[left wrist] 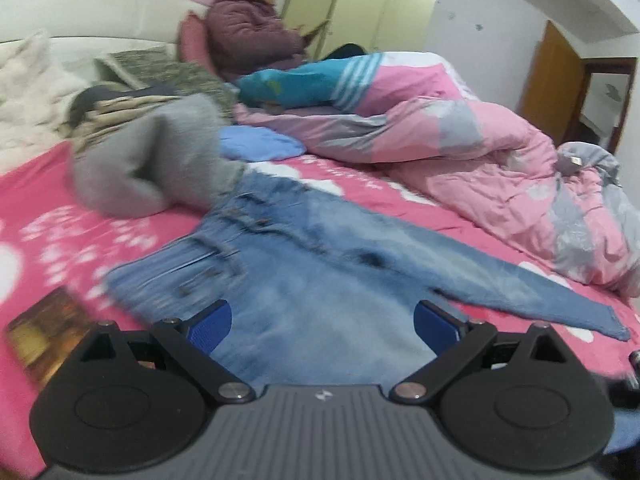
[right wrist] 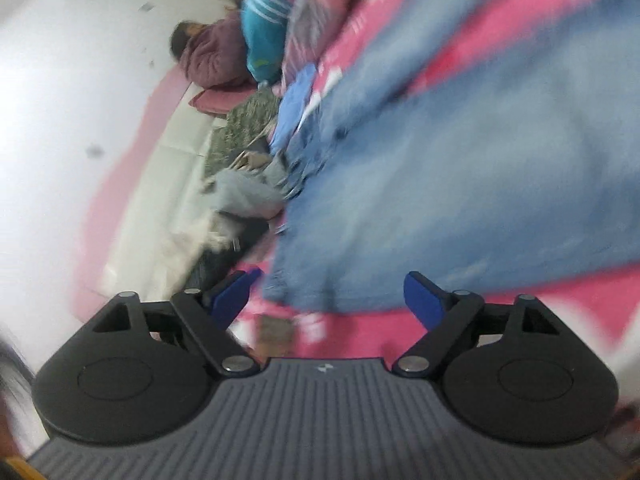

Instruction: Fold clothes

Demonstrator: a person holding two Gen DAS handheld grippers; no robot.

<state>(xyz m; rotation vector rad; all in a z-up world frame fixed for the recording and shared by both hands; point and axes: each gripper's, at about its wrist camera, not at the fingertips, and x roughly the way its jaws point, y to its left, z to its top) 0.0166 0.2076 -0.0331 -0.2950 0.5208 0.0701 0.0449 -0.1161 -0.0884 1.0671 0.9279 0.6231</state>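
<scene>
Left wrist view showed the left hand-held gripper (left wrist: pixel 322 322) with its blue fingers spread wide and gripping nothing, poised over the near edge of a pair of light-wash jeans (left wrist: pixel 320 276). The jeans lay spread on the pink bed (left wrist: pixel 120 224), waistband toward ten o'clock beside a grey garment (left wrist: pixel 152 168), one leg running out to a hem at about three o'clock, so the long axis crossed the frame from upper left to lower right. A pink and grey quilt (left wrist: pixel 460 148) was heaped beyond. The right hand-held gripper (right wrist: pixel 326 300), equally wide and empty, hovered over the bed just short of the denim's edge in a badly blurred, rolled view. Denim of this kind likely handles as heavy, limp and grippy rather than slippery; waistband corners or leg hems look the soundest holds.
</scene>
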